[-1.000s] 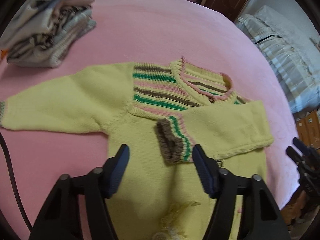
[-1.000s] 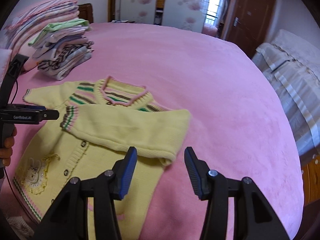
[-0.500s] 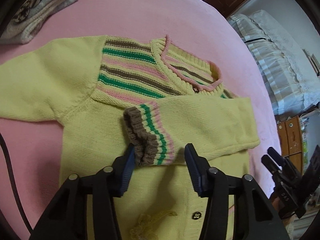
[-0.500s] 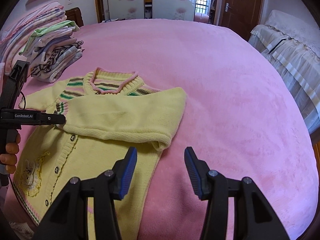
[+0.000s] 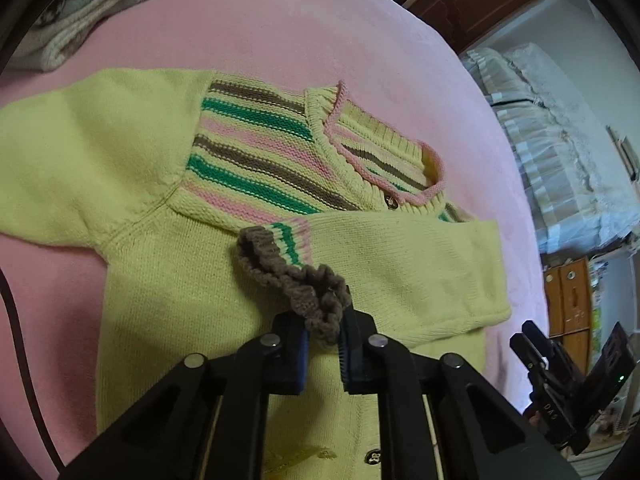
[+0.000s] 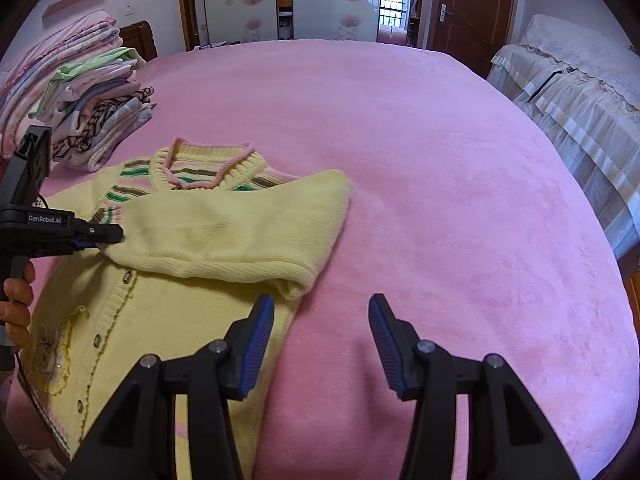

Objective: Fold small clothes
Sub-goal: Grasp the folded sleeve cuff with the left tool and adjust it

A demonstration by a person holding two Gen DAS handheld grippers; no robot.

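Observation:
A small yellow knitted cardigan (image 5: 168,280) with green, pink and brown stripes lies face up on the pink bed cover (image 6: 440,200). One sleeve (image 6: 240,236) is folded across the chest; the other sleeve (image 5: 80,152) lies spread out to the left. My left gripper (image 5: 323,320) is shut on the brown cuff (image 5: 296,276) of the folded sleeve, which bunches between the pads. It also shows in the right wrist view, as the left gripper (image 6: 108,236) in a hand. My right gripper (image 6: 322,312) stands open over the cover, just beside the cardigan's (image 6: 168,320) folded edge, holding nothing.
A stack of folded clothes (image 6: 92,120) sits at the far left of the bed. A second bed with a white frilled cover (image 6: 580,120) stands to the right, with a wooden cabinet (image 5: 572,300) near it. A black cable (image 5: 16,320) runs along the left.
My left gripper came down over the striped cuff and closed on it, bunching the brown edge. My right gripper sank a little towards the cardigan's folded edge and stayed open.

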